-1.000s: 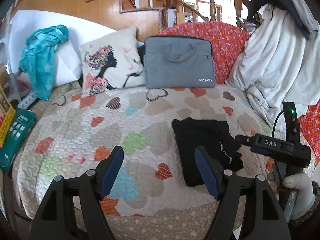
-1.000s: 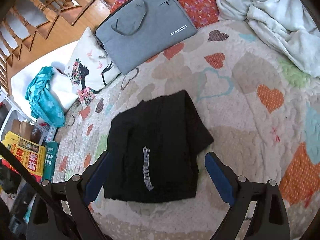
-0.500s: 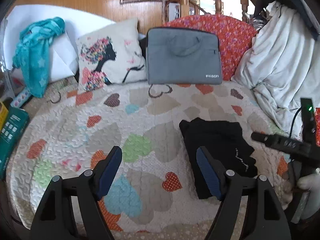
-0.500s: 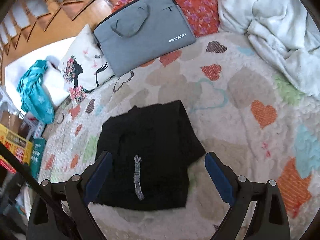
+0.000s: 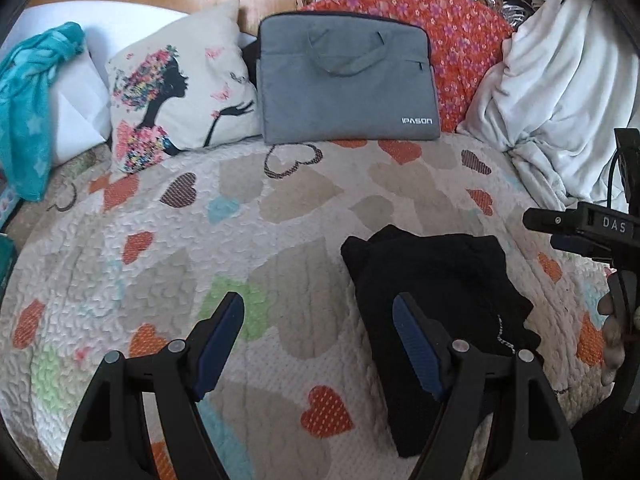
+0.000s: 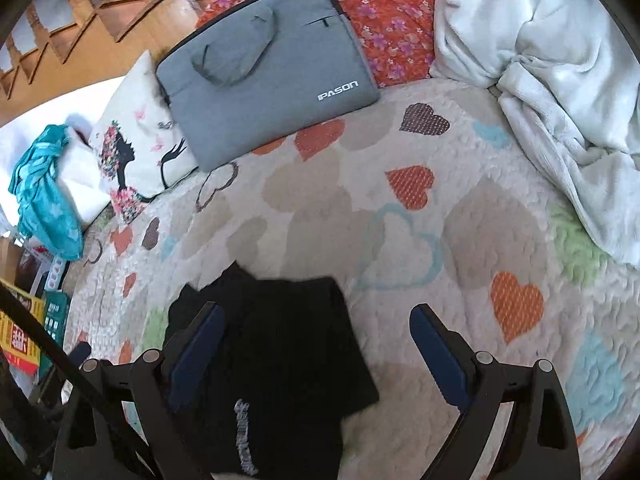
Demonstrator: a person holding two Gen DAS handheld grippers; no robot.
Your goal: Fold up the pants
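Heart-print quilt point(image 5: 280, 216) under folded black pants point(image 5: 432, 276); left claw point(image 5: 318, 320), right claw point(image 6: 316, 330) both apart, empty.

Left gripper point(image 5: 318, 322) jaws spread wide, empty, hovering over heart-print quilt point(image 5: 168, 248). Folded black pants point(image 5: 436, 280) flat on quilt, partly behind gripper's right finger. Right gripper point(image 5: 580, 228) at right edge, above quilt. Grey laptop bag point(image 5: 344, 88) and printed pillow point(image 5: 176, 96) propped at back; white blanket point(image 5: 560, 92) heaped right.

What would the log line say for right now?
pants: folded, on quilt | left gripper: open, empty | right gripper: open, empty
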